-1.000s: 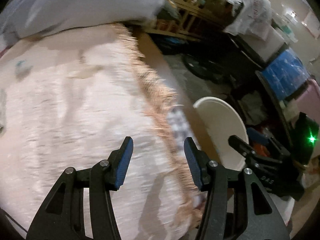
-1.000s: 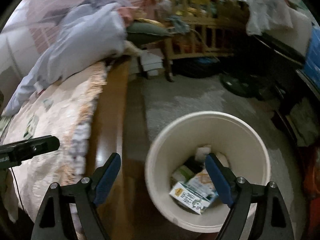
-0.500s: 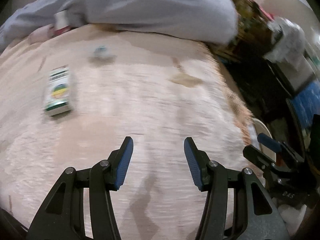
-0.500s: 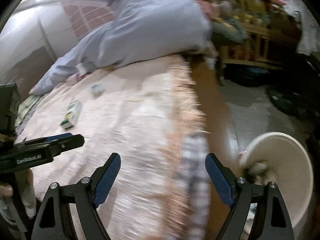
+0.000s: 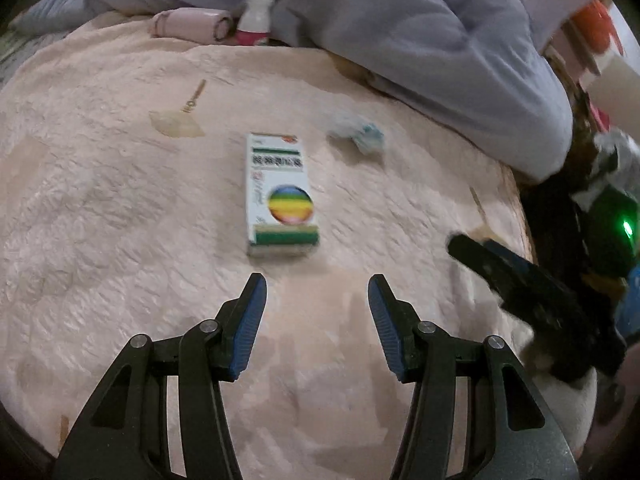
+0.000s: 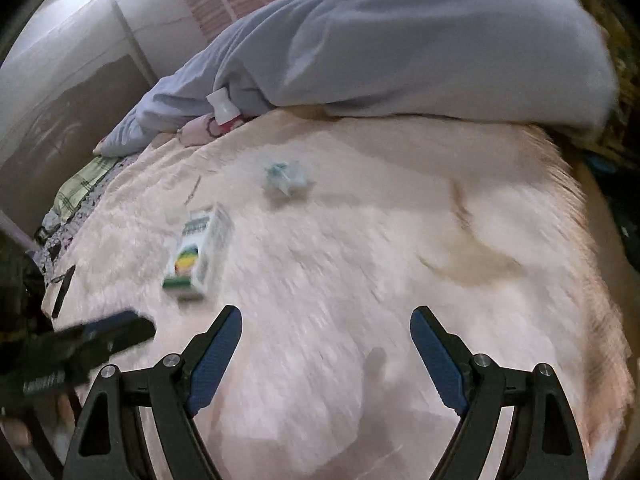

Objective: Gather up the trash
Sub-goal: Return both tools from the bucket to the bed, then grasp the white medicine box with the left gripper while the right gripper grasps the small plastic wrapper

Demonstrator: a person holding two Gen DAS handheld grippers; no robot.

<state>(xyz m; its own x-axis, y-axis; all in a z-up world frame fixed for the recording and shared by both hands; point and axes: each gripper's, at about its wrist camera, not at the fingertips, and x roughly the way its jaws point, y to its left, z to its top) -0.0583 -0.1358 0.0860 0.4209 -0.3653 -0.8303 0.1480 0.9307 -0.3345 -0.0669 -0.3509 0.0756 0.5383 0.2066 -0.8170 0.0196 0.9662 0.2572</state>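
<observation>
Two grippers hover over the bed, both empty. The left gripper (image 5: 316, 284) has its jaws spread moderately apart, nothing between them, and its fingertips sit just short of the white carton (image 5: 280, 192) with the rainbow disc printed on it. That carton lies flat on the pink fleece blanket (image 5: 120, 220), roughly mid-bed, its near short end facing the left jaws. The right gripper (image 6: 326, 320) is opened wider and also touches nothing; from its view the carton (image 6: 196, 252) is off to the left and ahead, with the left tool's dark finger blurred at the lower left.

Judging by the alignment, the step in hand is the left tool's approach to the carton. To do it well, I would keep the jaws parallel to the box's long sides, lower until the pads straddle its width, and close across the narrow dimension; the present gap looks only about as wide as the box, so opening a little more seems wise. The plush pile may let the carton tilt or sink if pressed.

Beyond the carton, toward the far edge, a crumpled pale wrapper (image 5: 356, 134) awaits collection. Farther still, a rolled pink item (image 5: 188, 28) and a white bottle (image 5: 256, 16) rest against the grey duvet (image 5: 400, 28).
</observation>
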